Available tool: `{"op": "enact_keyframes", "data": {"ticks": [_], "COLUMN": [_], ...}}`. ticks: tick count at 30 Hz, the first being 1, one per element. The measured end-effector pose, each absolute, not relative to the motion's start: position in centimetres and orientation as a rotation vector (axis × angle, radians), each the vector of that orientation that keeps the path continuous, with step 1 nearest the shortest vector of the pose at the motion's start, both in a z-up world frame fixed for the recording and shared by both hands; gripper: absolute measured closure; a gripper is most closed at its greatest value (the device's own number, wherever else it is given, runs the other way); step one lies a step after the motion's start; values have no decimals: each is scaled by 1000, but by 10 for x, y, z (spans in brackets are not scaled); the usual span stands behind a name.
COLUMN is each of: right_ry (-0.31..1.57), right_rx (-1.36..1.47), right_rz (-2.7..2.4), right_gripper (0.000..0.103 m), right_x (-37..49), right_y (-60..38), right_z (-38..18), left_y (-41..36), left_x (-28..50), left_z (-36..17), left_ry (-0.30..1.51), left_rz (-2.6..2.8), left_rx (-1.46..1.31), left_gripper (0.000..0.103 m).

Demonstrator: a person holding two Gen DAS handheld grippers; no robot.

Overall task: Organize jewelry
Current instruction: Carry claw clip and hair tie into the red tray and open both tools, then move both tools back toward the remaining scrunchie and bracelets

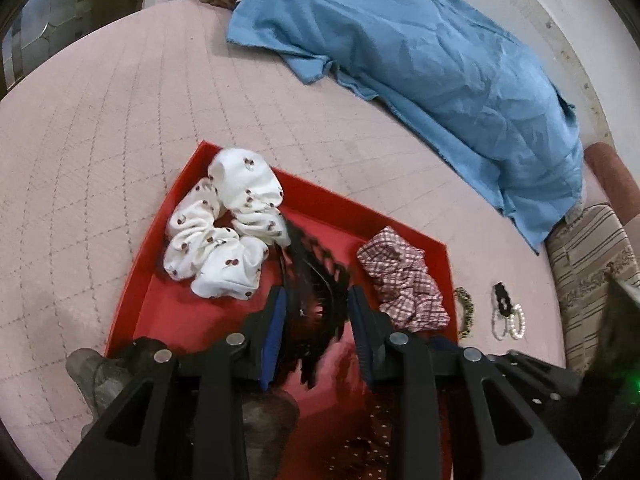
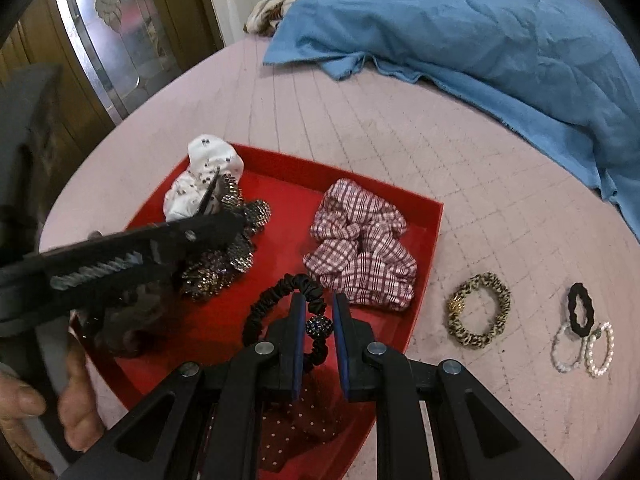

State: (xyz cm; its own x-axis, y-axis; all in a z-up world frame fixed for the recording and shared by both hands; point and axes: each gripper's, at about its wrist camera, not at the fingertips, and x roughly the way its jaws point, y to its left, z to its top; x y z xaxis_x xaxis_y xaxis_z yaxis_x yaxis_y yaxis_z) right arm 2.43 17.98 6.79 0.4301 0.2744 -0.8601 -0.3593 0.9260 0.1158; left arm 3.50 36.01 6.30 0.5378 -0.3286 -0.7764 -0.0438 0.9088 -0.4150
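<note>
A red tray (image 1: 160,280) (image 2: 424,240) lies on the pink quilted bed. In it lie a white cherry-print scrunchie (image 1: 224,224) (image 2: 200,176), a red plaid scrunchie (image 1: 404,280) (image 2: 360,248) and a dark dotted scrunchie (image 2: 296,428). My left gripper (image 1: 316,300) has a dark sequined scrunchie (image 1: 316,288) (image 2: 224,256) between its jaws, blurred; the grip is unclear. My right gripper (image 2: 316,304) is open around a black beaded hair tie (image 2: 288,300) over the tray. The left gripper also shows in the right wrist view (image 2: 120,256).
On the bed right of the tray lie a leopard-print hair tie (image 2: 480,310) (image 1: 464,312), a small black tie (image 2: 580,310) (image 1: 502,296) and two pearl bracelets (image 2: 584,350) (image 1: 510,322). A blue cloth (image 1: 420,60) (image 2: 480,20) lies at the back. A striped cushion (image 1: 588,264) is at right.
</note>
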Motion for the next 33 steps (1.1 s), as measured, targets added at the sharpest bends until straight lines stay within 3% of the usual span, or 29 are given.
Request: {"op": "enact_keyframes", "data": {"ticks": [2,6,7,9,10,14,20,33], "right_ry": [1057,1054,1052,1041,1034,1019,1009,1009], "right_rx": [-90,-97,-97,-95,-93,-92,-58,45], "right_rz": [395,389,390,392,393,396,388,191], "right_gripper": [88,86,84,66,63,61,54,47], "right_x": [24,23,23,21,20,15,4,-33], "right_y": [179,178,179,179,179,178,164,54], "right_z": [66,67,68,71,74,81,90,94], "left_y": [361,362,362,363,363,364,367,359], "left_x": [33,30,29,28,28,24,22,9], "left_z": [66,72,74,76,77,80,78,78], "left_ry": [981,946,939,928,922,905,914,918], "left_rz": [-186,-217,-225,-230,-232,-230,-214,-249], "left_rx": [-428,-461,-469,-476,-478,-481,-492,-481], "left_gripper": [56,54,53,51,50,44,42,39]}}
